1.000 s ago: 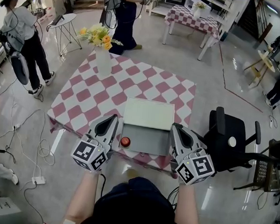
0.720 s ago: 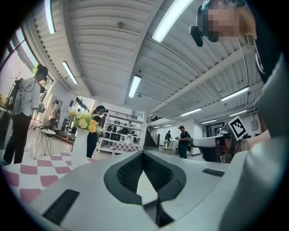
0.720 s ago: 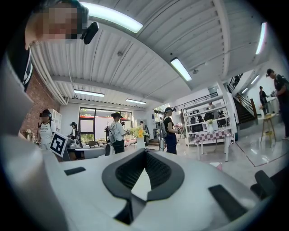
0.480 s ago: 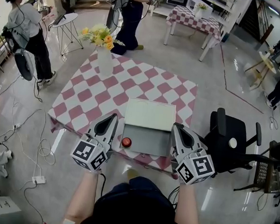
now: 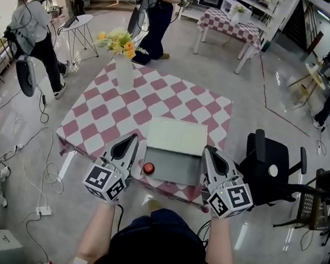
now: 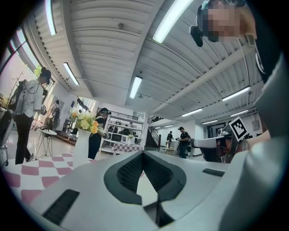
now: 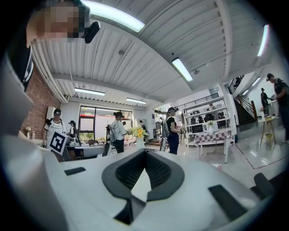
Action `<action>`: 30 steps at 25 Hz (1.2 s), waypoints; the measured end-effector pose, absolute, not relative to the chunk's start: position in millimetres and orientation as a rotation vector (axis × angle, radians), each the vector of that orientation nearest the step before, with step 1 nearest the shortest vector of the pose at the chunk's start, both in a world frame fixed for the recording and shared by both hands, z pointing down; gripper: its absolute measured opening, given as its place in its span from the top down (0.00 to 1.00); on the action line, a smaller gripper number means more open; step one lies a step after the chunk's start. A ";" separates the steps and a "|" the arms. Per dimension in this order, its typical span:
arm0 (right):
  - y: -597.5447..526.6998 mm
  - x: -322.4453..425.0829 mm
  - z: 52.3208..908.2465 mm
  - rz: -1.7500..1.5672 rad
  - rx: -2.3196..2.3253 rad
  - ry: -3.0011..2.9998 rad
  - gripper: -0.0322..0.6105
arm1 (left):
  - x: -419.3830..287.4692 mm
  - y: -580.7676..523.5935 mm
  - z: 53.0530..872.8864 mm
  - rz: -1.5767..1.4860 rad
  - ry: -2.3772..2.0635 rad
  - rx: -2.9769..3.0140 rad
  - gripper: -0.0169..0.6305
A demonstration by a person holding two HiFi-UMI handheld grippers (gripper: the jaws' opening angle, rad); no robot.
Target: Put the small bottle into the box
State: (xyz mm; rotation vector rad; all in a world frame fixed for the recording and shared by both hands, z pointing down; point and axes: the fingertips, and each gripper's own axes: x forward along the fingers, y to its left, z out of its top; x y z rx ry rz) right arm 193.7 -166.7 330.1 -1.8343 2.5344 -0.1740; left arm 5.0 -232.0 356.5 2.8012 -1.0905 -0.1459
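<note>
Table [image 5: 173,101]: we see a square top under a pink-and-white chequered cloth, ahead of both sets of jaws.
Box [image 5: 173,166]: a shallow grey rectangular tray lying between the two sets of jaws. Its pale flat lid [image 5: 176,135] is open on the far side.
Left gripper [image 5: 133,138]: the pale shell has dark ribbed pads, and the jaws are pressed together on nothing.
Right gripper [image 5: 208,150]: likewise closed tip to tip and empty.
Vase [image 5: 123,71]: tall and white, holding yellow and orange flowers, well ahead of the left jaws.
Small bottle [image 5: 148,167]: round red top, just right of the left jaws at the tray's left edge. We cannot tell whether it is inside the tray or beside it.
</note>
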 end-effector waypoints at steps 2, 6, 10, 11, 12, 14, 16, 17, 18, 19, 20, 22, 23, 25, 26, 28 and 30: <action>-167.0 192.7 329.5 -0.174 -1.828 2.532 0.94 | 4.1 -231.5 355.3 -0.144 -1.096 2.798 0.97; -166.6 190.2 329.8 -0.175 -1.816 2.542 0.95 | 3.1 -230.8 357.2 -0.139 -1.100 2.796 0.97; -165.3 190.7 331.5 -0.182 -1.816 2.538 0.95 | 3.5 -230.9 359.5 -0.138 -1.096 2.797 0.97; -165.1 191.2 331.4 -0.185 -1.815 2.535 0.95 | 4.0 -231.0 359.2 -0.139 -1.094 2.797 0.97; -165.0 191.6 331.1 -0.186 -1.814 2.532 0.95 | 4.6 -231.0 358.8 -0.138 -1.092 2.798 0.97; -164.6 192.2 330.3 -0.187 -1.815 2.530 0.95 | 5.8 -230.7 358.3 -0.136 -1.088 2.801 0.97; -163.9 192.5 330.3 -0.187 -1.816 2.530 0.95 | 6.9 -229.8 358.8 -0.134 -1.083 2.803 0.97; -163.7 192.6 330.8 -0.189 -1.816 2.531 0.95 | 7.2 -229.5 359.2 -0.133 -1.082 2.803 0.97; -163.5 192.7 331.6 -0.192 -1.816 2.532 0.95 | 7.2 -229.4 359.6 -0.133 -1.082 2.802 0.97; -163.3 192.7 332.2 -0.194 -1.815 2.532 0.95 | 7.1 -229.4 359.9 -0.133 -1.082 2.801 0.97; -163.3 192.6 332.3 -0.195 -1.815 2.532 0.95 | 6.9 -229.6 360.0 -0.134 -1.082 2.800 0.97; -163.8 191.9 331.8 -0.194 -1.814 2.533 0.95 | 6.3 -230.2 360.1 -0.133 -1.082 2.800 0.97; -164.2 191.5 331.7 -0.193 -1.813 2.534 0.95 | 5.9 -230.4 360.3 -0.133 -1.082 2.800 0.97; -164.0 191.0 331.8 -0.192 -1.812 2.535 0.95 | 5.6 -230.0 360.9 -0.132 -1.082 2.800 0.97; -163.4 191.0 331.7 -0.190 -1.812 2.535 0.95 | 5.6 -229.5 361.2 -0.132 -1.081 2.800 0.97; -162.5 190.7 331.6 -0.189 -1.813 2.536 0.95 | 5.6 -228.6 361.5 -0.131 -1.080 2.800 0.97; -162.6 190.2 332.2 -0.191 -1.813 2.535 0.95 | 4.8 -228.6 361.7 -0.131 -1.078 2.799 0.97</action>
